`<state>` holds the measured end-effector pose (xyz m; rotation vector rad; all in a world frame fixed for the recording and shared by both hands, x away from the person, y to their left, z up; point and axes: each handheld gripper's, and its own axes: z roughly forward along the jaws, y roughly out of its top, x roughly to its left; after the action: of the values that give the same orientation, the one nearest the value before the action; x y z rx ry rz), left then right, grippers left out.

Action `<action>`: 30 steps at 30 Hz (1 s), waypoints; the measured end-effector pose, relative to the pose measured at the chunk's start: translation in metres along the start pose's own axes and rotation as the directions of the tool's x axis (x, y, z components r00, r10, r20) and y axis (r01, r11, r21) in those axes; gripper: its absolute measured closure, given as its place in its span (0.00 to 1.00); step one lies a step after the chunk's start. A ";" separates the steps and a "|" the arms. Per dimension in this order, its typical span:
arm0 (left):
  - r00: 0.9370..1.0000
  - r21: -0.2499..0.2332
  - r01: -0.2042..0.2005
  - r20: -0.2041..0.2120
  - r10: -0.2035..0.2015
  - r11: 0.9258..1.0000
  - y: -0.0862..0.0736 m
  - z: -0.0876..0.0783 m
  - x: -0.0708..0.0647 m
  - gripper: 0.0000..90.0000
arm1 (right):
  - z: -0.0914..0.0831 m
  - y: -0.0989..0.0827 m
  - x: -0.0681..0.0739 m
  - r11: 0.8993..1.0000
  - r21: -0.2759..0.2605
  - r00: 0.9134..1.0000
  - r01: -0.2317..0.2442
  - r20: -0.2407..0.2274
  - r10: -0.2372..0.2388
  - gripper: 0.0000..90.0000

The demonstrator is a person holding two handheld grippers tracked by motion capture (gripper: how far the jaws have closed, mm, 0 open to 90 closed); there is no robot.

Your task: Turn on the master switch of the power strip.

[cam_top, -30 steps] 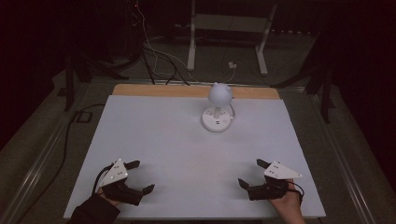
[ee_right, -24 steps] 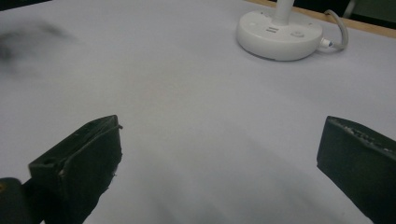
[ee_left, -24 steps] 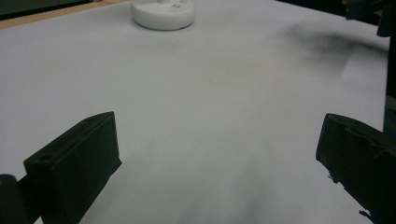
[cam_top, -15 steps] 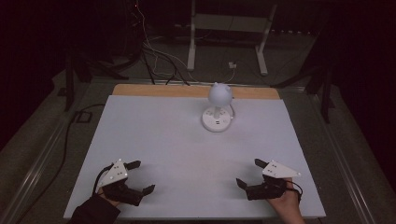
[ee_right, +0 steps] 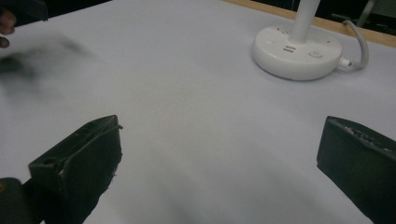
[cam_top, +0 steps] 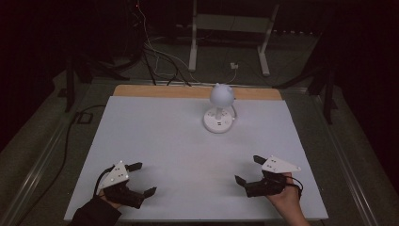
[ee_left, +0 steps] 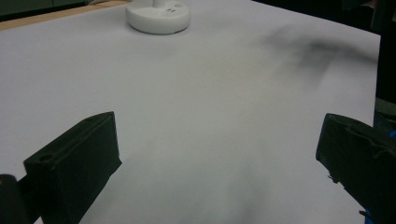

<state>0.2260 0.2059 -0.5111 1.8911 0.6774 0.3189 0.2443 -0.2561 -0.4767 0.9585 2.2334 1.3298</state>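
Observation:
A small white desk lamp with a round head and a round base stands at the back middle of the white table. Its base lies far ahead in the left gripper view, and its base with sockets and a white cord lies ahead to the right in the right gripper view. My left gripper rests open near the front left edge. My right gripper rests open near the front right edge. Nothing sits between either pair of jaws.
A wooden strip runs along the table's far edge. Behind it, on the dark floor, lie cables and the legs of a metal stand. A black cable trails down the table's left side.
My right gripper has shifted slightly. The left gripper and the lamp stay where they were.

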 end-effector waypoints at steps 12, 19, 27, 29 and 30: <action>1.000 -0.005 -0.001 0.002 0.001 1.000 0.001 0.000 0.000 0.00 | 0.003 0.018 -0.005 1.000 0.009 1.000 -0.003 -0.018 0.003 0.00; 1.000 -0.007 0.001 0.002 -0.001 1.000 0.001 0.000 0.000 0.00 | 0.007 0.025 -0.007 1.000 0.008 1.000 -0.006 -0.027 0.006 0.00; 1.000 -0.011 0.005 0.005 -0.004 1.000 0.001 -0.001 -0.001 0.00 | 0.010 0.039 -0.011 1.000 -0.002 1.000 -0.009 -0.024 0.009 0.00; 1.000 -0.012 0.005 0.005 -0.005 1.000 0.001 -0.001 -0.001 0.00 | 0.011 0.043 -0.013 1.000 -0.005 1.000 -0.009 -0.022 0.009 0.00; 1.000 -0.012 0.006 0.005 -0.006 1.000 0.001 -0.001 -0.001 0.00 | 0.011 0.045 -0.015 1.000 -0.006 1.000 -0.009 -0.023 0.009 0.00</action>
<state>0.2254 0.2059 -0.5096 1.8772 0.6762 0.3144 0.2776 -0.2452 -0.4435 0.9564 2.2430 1.3574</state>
